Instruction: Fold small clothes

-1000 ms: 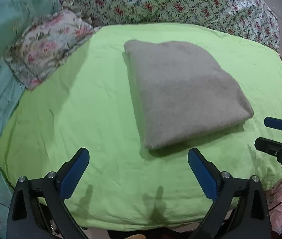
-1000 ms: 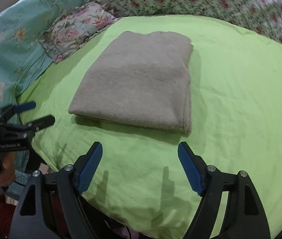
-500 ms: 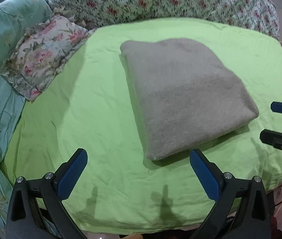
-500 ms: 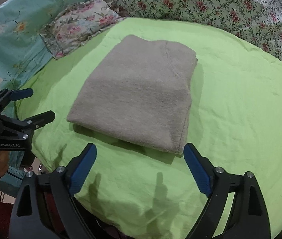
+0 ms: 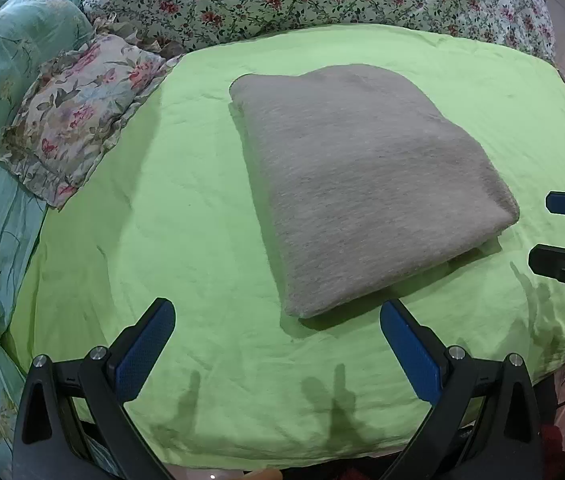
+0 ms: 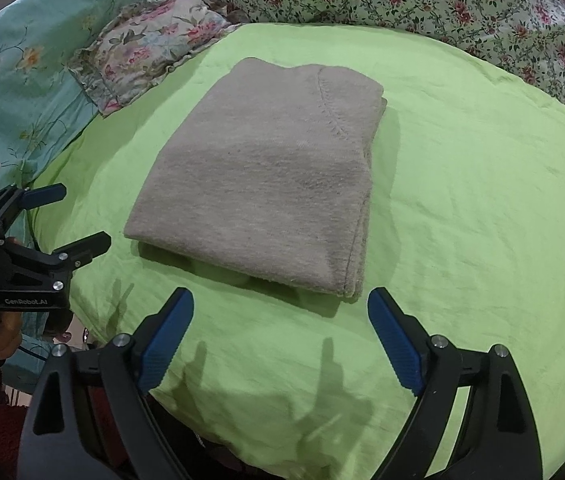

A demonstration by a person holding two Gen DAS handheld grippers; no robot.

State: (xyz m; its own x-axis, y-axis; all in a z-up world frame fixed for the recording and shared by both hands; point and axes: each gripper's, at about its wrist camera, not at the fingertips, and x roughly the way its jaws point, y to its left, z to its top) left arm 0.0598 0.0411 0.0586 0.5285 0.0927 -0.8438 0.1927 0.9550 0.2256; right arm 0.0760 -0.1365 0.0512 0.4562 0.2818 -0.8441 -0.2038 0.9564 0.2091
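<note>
1. Hovering apart over the bed's near edge, the left hand-held gripper (image 5: 278, 350) and the right hand-held gripper (image 6: 280, 338) both stood released, holding nothing.
2. Just beyond lay the folded grey garment (image 6: 266, 184) on the green sheet (image 6: 482, 200); a careless pinch of its stacked edges could have spilled the fold.
3. Under-layers and the garment's type stayed hidden.

One folded grey garment (image 5: 366, 184), two grippers (image 5: 278, 336) (image 6: 280, 328), one floral pillow (image 5: 78, 112)

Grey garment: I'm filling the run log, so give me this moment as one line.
grey garment: folded, flat on green sheet | left gripper: open, empty | right gripper: open, empty
</note>
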